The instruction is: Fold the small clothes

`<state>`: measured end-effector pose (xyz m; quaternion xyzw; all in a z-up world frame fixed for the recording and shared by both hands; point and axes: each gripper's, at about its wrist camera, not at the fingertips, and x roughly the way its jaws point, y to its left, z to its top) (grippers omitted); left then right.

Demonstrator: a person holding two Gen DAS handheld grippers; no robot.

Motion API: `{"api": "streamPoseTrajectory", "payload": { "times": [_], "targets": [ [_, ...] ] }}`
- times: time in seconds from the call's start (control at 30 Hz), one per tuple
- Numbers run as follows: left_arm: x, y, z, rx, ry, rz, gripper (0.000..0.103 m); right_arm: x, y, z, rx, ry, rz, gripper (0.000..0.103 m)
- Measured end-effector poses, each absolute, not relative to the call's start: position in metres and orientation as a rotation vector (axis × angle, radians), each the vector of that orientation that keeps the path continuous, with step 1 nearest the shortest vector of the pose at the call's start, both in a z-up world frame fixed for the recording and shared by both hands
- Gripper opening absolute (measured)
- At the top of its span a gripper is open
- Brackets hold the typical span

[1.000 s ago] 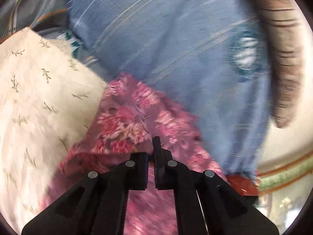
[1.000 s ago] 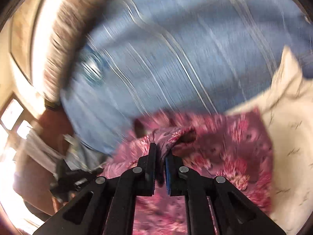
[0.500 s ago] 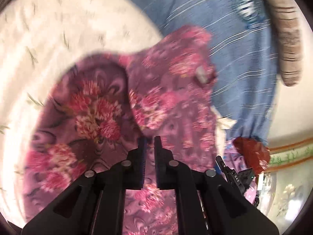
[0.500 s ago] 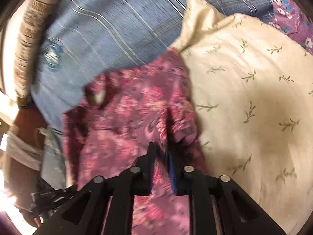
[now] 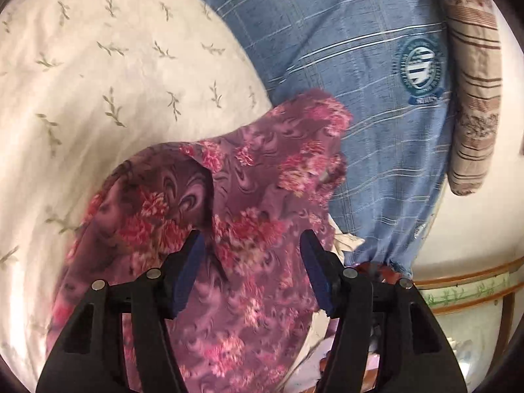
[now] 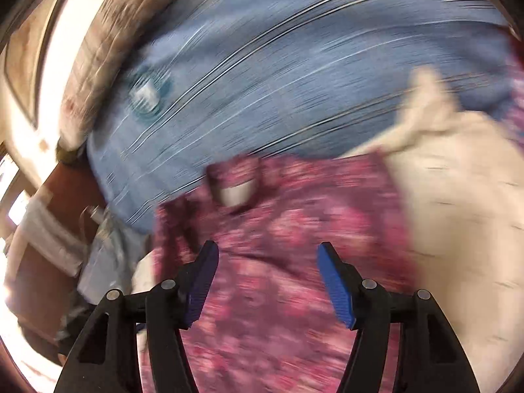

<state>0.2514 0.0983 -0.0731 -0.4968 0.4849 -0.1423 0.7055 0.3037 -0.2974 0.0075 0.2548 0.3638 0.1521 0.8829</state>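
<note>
Both jaws opening: left gripper (image 5: 252, 262) and right gripper (image 6: 268, 275) spread wide, gripping nothing. Floral garment (image 5: 255, 203) lies under them, across cream pillow (image 5: 114, 75) and blue sheet (image 5: 344, 49).

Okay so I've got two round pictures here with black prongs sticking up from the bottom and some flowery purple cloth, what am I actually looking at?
Those prongs are two handheld grippers, one in each of a person's hands; there is no robot. Each picture comes from a wide-angle camera mounted on a gripper, looking forward along its two fingers. In the left-hand view, the left gripper is over a purple floral garment, which lies across a cream leaf-print pillow and a blue striped cloth with a round badge. The right-hand view is blurred, but shows the right gripper over the same garment. Both sets of jaws are opening; the cloth lies between them, and the pads are not pressing on it, so nothing is held.
</note>
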Motion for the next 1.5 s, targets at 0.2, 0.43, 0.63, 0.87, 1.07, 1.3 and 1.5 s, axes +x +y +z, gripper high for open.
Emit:
{"api": "streamPoseTrajectory", "payload": {
  "times": [0.2,0.43,0.63,0.87,1.07,1.3,1.5],
  "targets": [
    [0.274,0.095,-0.089,-1.223,1.058,-0.375,0.059,0.404,-0.169,0.029,0.401,0.831,0.597,0.067],
    [0.288,0.094,-0.090,-1.178,0.985,-0.412,0.011,0.465,-0.081,0.015,0.092,0.982,0.637,0.003],
    [0.273,0.139,-0.047,-1.021,0.765,-0.219,0.002,0.475,-0.043,0.056,0.109,0.771,0.798,0.005],
    [0.279,0.155,-0.088,-1.083,0.911,-0.140,0.002,0.504,-0.056,-0.012,0.123,0.953,0.557,0.032],
    [0.251,0.166,-0.088,-1.173,0.912,-0.163,0.017,0.403,-0.213,0.022,0.306,0.866,0.441,0.049],
    [0.254,0.137,-0.052,-1.053,0.871,-0.187,0.046,0.301,-0.377,-0.020,0.416,0.949,0.123,0.056],
    [0.266,0.114,-0.059,-0.957,0.973,-0.123,0.046,0.293,-0.339,-0.063,0.516,1.001,0.226,0.055]
  ]
}}
